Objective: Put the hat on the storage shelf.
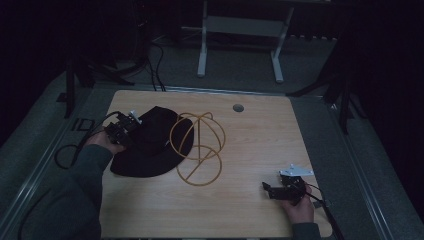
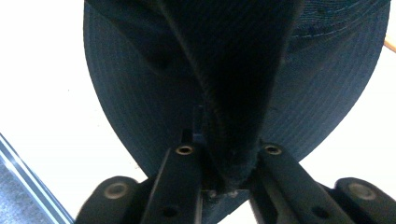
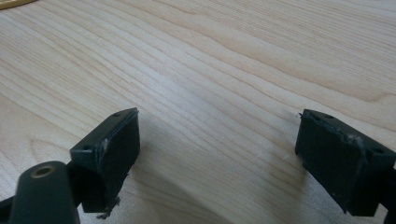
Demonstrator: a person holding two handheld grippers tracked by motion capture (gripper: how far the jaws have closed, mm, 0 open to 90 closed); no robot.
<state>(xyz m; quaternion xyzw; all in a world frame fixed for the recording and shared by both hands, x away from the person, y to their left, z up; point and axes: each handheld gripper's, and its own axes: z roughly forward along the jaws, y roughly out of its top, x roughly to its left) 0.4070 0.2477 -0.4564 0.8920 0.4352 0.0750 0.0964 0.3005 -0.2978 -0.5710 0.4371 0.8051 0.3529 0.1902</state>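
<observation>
Black cloth, a wide-brimmed hat, lies flat on the wooden table toward its left side, and its near-left edge is the thing being handled. The left gripper sits over the hat's far-left part, and in the left gripper view its two jaws are pressed together on a raised fold of the hat, the pinched ridge of cloth running up between them while the brim spreads out flat to both sides. The left hand holds that gripper from the hat's left, the forearm in a grey sleeve coming up from the near-left corner of the table, with a cable looping out past the table's edge.

Just right of the hat, and overlapping its right brim, stands a frame of tan wire hoops, its base ring resting on the table.

Well apart from the hat, near the table's near-right corner, the right hand holds the right gripper low over the bare wood, pointing left toward the hat. The right gripper has its jaws spread wide with nothing but wood grain between them.
</observation>
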